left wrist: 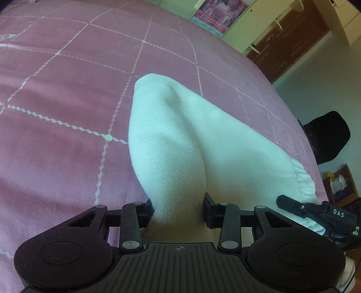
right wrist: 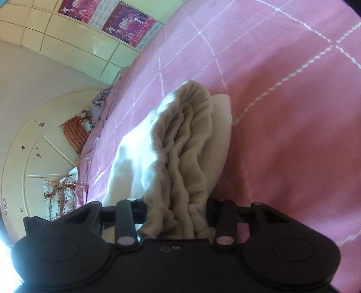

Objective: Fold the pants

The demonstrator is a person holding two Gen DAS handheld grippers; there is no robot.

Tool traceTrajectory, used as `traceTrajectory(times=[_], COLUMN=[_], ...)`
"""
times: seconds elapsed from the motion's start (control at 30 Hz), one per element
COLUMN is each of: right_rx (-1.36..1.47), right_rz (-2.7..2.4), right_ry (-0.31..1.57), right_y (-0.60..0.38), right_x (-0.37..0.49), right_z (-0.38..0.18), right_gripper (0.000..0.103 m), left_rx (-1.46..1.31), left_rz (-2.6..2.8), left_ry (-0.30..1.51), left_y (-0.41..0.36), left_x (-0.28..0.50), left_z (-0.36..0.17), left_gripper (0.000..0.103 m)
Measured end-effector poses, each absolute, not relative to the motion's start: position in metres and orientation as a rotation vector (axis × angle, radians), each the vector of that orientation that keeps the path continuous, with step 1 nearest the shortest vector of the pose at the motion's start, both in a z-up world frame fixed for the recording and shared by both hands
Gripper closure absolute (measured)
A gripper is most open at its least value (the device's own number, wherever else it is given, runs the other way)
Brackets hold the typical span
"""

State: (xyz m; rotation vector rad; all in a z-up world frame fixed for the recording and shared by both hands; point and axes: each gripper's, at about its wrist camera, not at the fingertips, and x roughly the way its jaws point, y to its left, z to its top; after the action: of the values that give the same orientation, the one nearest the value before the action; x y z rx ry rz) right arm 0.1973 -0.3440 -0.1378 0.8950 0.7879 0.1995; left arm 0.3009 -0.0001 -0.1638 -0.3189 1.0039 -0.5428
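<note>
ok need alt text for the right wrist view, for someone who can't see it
The right gripper is clamped on the gathered, ruffled waistband of a pair of white pants, which stretch away across a pink bedspread with a white grid pattern. A pale tiled wall with posters curves along the left.

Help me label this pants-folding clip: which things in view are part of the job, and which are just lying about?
Part of the job:
- white pants, bunched between both sets of jaws
- left gripper, clamped on the cloth
- right gripper, clamped on the gathered waistband
- pink bedspread, the work surface

Lying about:
- wall posters
- patterned cloths beside the bed
- dark chair
</note>
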Motion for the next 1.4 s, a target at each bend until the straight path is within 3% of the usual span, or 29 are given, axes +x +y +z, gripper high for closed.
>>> traceTrajectory(times=[0.3,0.7,1.0,1.23,1.3,1.4], right_rx=[0.875,0.845,0.818,0.832,0.821,0.775], right_rz=[0.317,0.392,0.346,0.268,0.227,0.095], right_ry=[0.658,0.54,0.561,0.668,0.722,0.799], right_y=[-0.337,-0.344,-0.351,-0.36,-0.36,-0.359], right_x=[0.21,0.309,0.358,0.362,0.36,0.354], right_z=[-0.075,-0.01,-0.029,-0.083,-0.103,-0.126], right_gripper=[0.064,0.064,0.064,0.064,0.062,0.045], left_rx=[-0.39,-0.383,-0.325,-0.17,-0.104,-0.066], left_rz=[-0.567,-0.502,-0.438,-0.404,-0.36,-0.308], left_ry=[0.857,0.723,0.77,0.859,0.895,0.893], left_y=[0.011,0.001,-0.033,-0.056,-0.061,-0.061], left_x=[0.301,0.389,0.437,0.435,0.431,0.424], left_z=[-0.099,-0.03,-0.069,-0.121,-0.139,-0.151], left_gripper=[0.068,0.068,0.068,0.067,0.056,0.042])
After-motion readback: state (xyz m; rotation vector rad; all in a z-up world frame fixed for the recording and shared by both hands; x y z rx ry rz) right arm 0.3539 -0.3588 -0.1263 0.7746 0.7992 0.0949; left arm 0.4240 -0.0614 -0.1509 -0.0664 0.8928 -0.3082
